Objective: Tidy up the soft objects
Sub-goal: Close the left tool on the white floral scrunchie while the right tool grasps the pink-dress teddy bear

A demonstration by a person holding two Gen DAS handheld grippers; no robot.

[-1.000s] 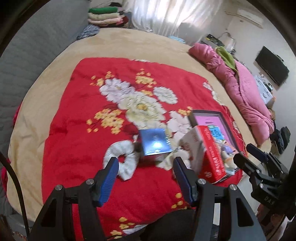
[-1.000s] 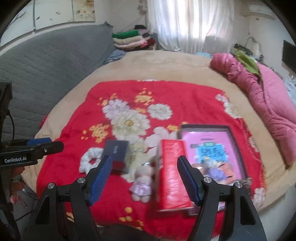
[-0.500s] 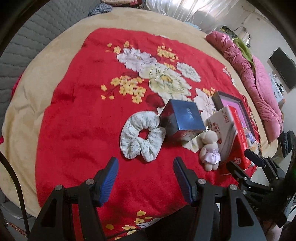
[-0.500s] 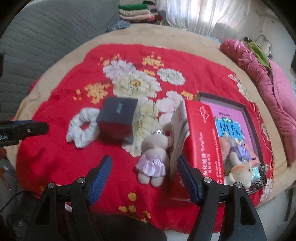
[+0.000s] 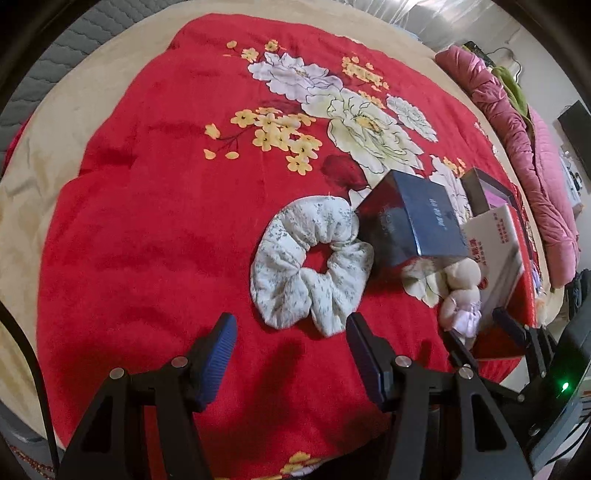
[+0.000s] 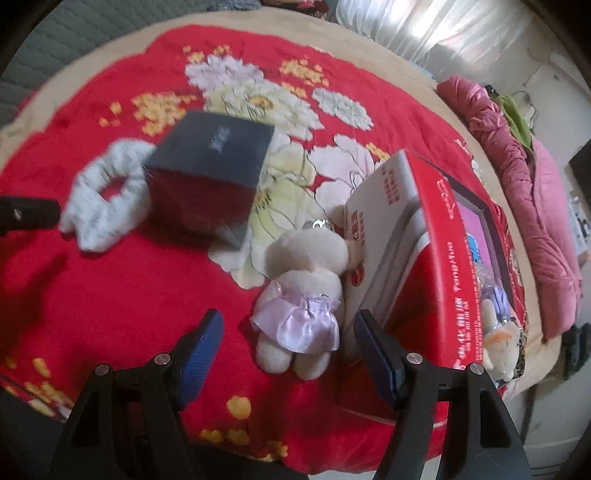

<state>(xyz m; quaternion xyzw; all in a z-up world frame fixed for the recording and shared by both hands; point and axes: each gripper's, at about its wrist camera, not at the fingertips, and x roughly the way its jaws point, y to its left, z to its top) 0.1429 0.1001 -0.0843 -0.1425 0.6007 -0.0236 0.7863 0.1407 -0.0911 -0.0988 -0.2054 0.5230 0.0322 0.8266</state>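
Home bedroom. A red floral blanket (image 5: 155, 221) lies over a beige bedspread (image 5: 44, 147) filling most of both views, with a grey quilted headboard (image 5: 48, 62) at upper left. Upper right: a bunched pink duvet (image 6: 532, 199) at the bed's edge and sheer curtains (image 6: 424, 26) with daylight behind.

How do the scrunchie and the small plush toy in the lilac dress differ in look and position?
The scrunchie is a flat, pale printed fabric ring with an open centre; the plush toy is a solid cream figure in a lilac dress. The scrunchie lies against the dark blue box, ahead of the left gripper; the plush toy lies beside the red box, ahead of the right gripper. Both are soft and rest ungrasped on the red blanket.
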